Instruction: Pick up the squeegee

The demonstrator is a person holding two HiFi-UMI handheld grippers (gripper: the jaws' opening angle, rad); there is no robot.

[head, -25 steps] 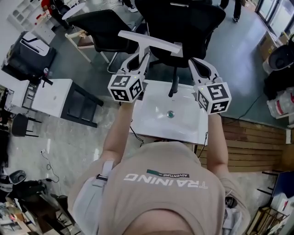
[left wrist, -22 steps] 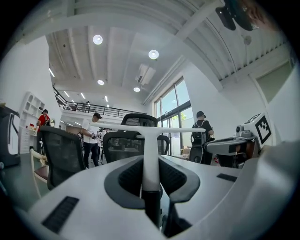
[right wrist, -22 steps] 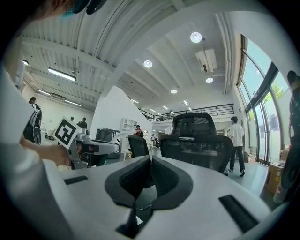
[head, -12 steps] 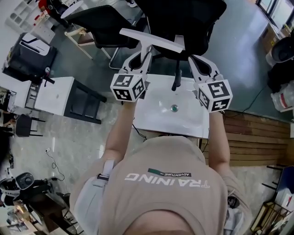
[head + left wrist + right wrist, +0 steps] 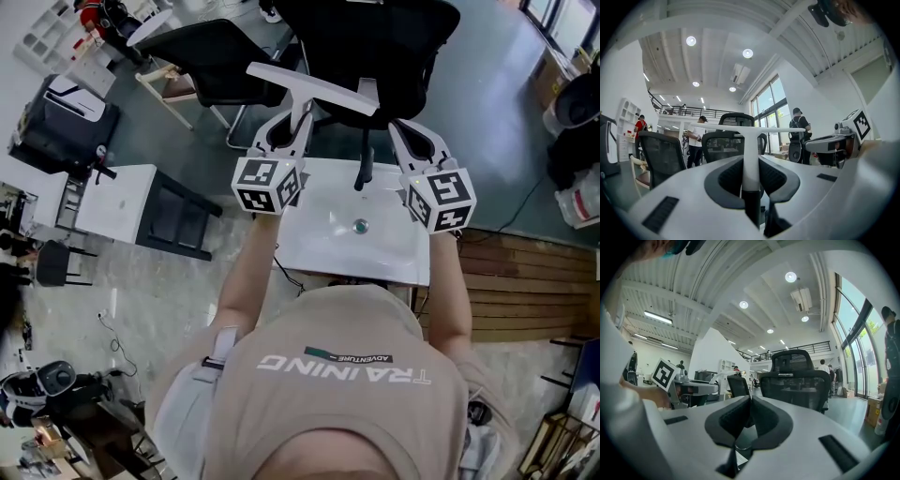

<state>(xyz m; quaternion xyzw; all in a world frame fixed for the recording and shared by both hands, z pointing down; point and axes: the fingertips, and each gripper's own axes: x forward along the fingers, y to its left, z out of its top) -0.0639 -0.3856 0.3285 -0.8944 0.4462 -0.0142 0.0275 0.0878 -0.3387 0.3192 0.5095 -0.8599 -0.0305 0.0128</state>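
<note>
Beige T-shirt (image 5: 337, 375) print is read, upside down, as "TRAINING", with a small "ADVENTURE". White T-shaped plastic squeegee (image 5: 750, 145) is clamped by its handle in the left gripper (image 5: 751, 178), held level above the white basin (image 5: 319, 234), so it is judged already lifted. Right gripper (image 5: 749, 413) is pinched together, empty, held alongside. Black mesh office chair (image 5: 375, 37) is seen beyond.

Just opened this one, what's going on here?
A person stands over a white sink with a hand-held gripper in each hand. The left hand-held gripper is shut on the handle of the white squeegee, which is lifted clear of the sink, blade across the far end. The right hand-held gripper is shut and empty beside it. The squeegee is already picked up.
</note>
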